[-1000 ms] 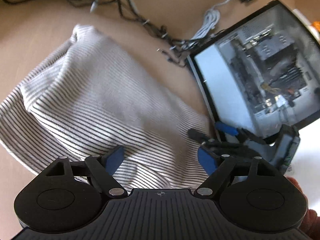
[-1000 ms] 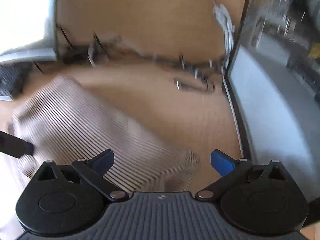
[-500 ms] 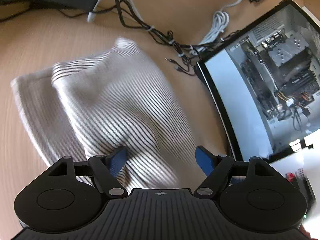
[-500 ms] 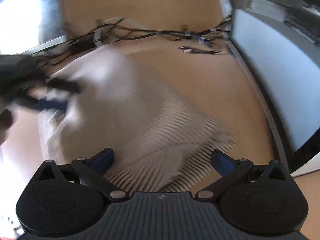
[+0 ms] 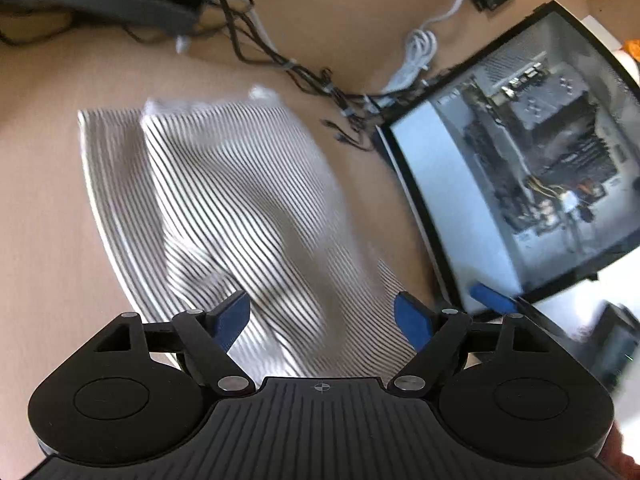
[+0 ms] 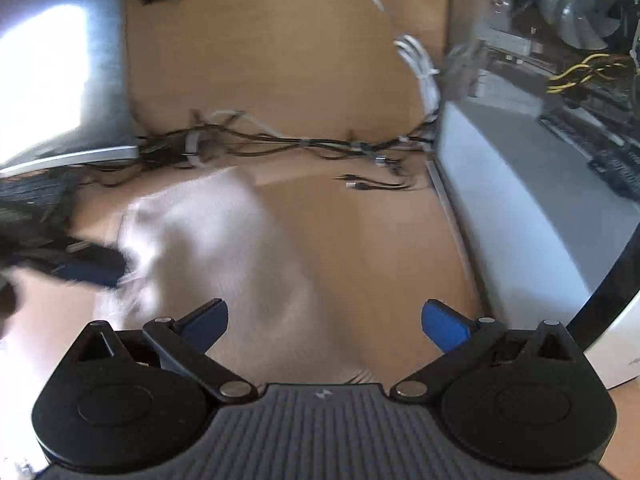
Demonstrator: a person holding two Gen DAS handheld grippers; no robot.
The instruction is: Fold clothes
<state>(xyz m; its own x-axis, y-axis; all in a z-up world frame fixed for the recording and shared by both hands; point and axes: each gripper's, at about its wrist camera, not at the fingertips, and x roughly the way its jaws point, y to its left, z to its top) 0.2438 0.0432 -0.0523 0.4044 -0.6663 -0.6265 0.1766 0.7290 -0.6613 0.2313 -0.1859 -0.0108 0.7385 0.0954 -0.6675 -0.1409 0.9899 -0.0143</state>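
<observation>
A white garment with thin dark stripes [image 5: 240, 208] lies folded in layers on the wooden desk [image 5: 48, 216]. It is blurred in the right wrist view [image 6: 224, 256]. My left gripper [image 5: 322, 318] is open, its blue pads above the near edge of the cloth, holding nothing. My right gripper [image 6: 324, 322] is open over the garment's near right part, holding nothing. The left gripper's blue fingertip [image 6: 88, 268] shows blurred at the garment's left edge in the right wrist view. The right gripper's blue fingertip [image 5: 492, 298] shows at the right in the left wrist view.
An open computer case [image 5: 532, 168] with a black frame stands close on the right and also shows in the right wrist view [image 6: 560, 152]. A tangle of black and white cables [image 5: 320, 76] lies behind the garment. A monitor base [image 6: 60, 92] is at the back left.
Both grippers have pulled back and up from the garment, which now lies flatter and more squared on the desk. The jaws stayed open throughout.
</observation>
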